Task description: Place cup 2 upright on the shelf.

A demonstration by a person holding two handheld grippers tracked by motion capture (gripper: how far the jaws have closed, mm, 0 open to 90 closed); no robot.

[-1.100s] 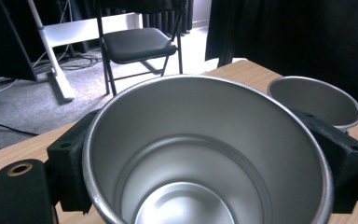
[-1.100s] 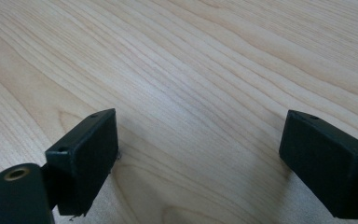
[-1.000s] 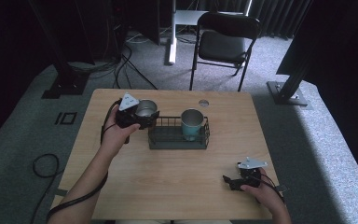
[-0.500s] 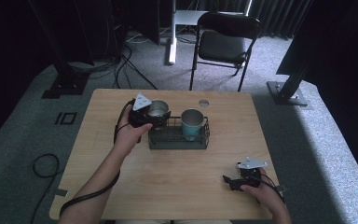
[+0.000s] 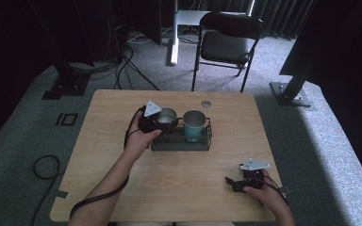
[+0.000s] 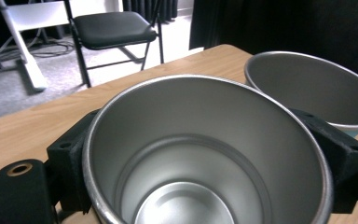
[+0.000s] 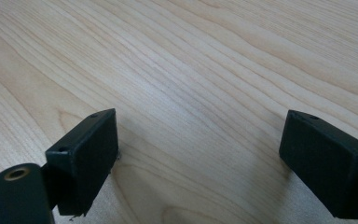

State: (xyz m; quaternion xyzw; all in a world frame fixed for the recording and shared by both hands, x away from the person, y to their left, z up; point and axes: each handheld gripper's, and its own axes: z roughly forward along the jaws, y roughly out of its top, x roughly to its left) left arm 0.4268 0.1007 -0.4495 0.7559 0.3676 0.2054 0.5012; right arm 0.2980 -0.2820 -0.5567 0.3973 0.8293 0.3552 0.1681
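My left gripper point(image 5: 161, 122) is shut on a steel cup point(image 5: 167, 115) and holds it upright over the left end of a black wire basket point(image 5: 181, 141) at the table's middle. In the left gripper view the cup point(image 6: 200, 154) sits between both black pads point(image 6: 72, 163), its empty inside facing the camera. A teal cup point(image 5: 194, 123) with a steel inside point(image 6: 307, 86) stands in the basket just to its right. Whether the held cup touches the basket floor I cannot tell. My right gripper point(image 5: 235, 182) rests open near the table's front right point(image 7: 205, 163), nothing between its pads point(image 7: 84, 158).
The wooden table point(image 5: 122, 188) has a small round grommet point(image 5: 206, 103) behind the basket. A black folding chair point(image 5: 226, 44) stands beyond the far edge. Cables point(image 5: 45, 167) lie on the floor at left, and a stand base point(image 5: 292, 92) sits at right.
My left gripper carried the steel cup rightward from beside the basket to over its left end, next to the teal cup. The right gripper has stayed put.
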